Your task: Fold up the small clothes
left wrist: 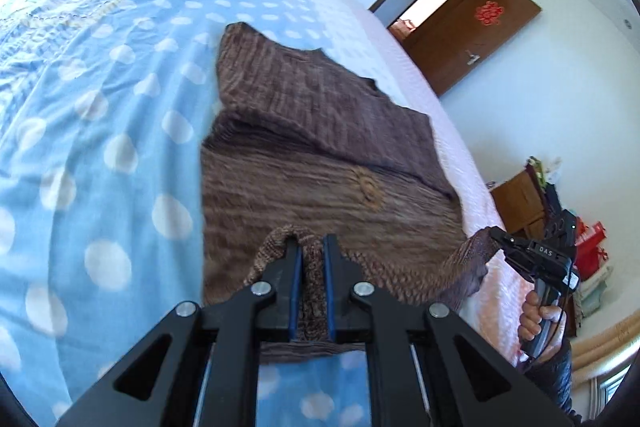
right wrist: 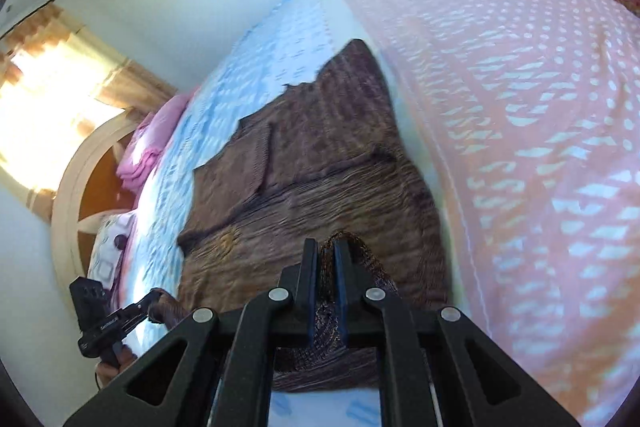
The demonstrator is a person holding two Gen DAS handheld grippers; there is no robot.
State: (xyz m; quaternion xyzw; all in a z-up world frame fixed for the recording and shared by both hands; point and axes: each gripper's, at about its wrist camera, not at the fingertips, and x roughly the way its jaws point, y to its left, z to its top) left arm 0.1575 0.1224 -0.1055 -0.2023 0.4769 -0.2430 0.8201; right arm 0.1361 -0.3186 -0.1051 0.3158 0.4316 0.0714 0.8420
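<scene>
Nearest, in the left wrist view: the left black two-finger gripper with blue pads [left wrist: 312, 241], jaws closed down on a bunched corner of the brown ribbed knit garment [left wrist: 320, 155]. In the right wrist view the right black gripper of the same make [right wrist: 322, 247] was likewise pinched tight on another bunched corner of that garment [right wrist: 320, 163].

Surface: a bed covered by a light-blue sheet with white polka dots [left wrist: 100, 131]. The knit lay spread across it, its near edge lifted between the two grippers, an upper layer folded diagonally over the lower (a small tan patch showed on the lower layer). Along the bed's far side ran a pink patterned coverlet [right wrist: 520, 147], just beside the garment's edge.

Beside the bed, left wrist view: the right gripper [left wrist: 496, 237] seen from outside, a hand [left wrist: 536, 319] wrapped round its handle, a dark sleeve below.

Further off: pink folded bedding [right wrist: 148, 151] near the cream arched headboard [right wrist: 76, 187]; a wooden cabinet [left wrist: 520, 199] with red and mixed clutter heaped next to it.

Farthest: white walls, a brown wooden door [left wrist: 480, 39] standing open with a red ornament on it, and a bright curtained window [right wrist: 52, 115].
</scene>
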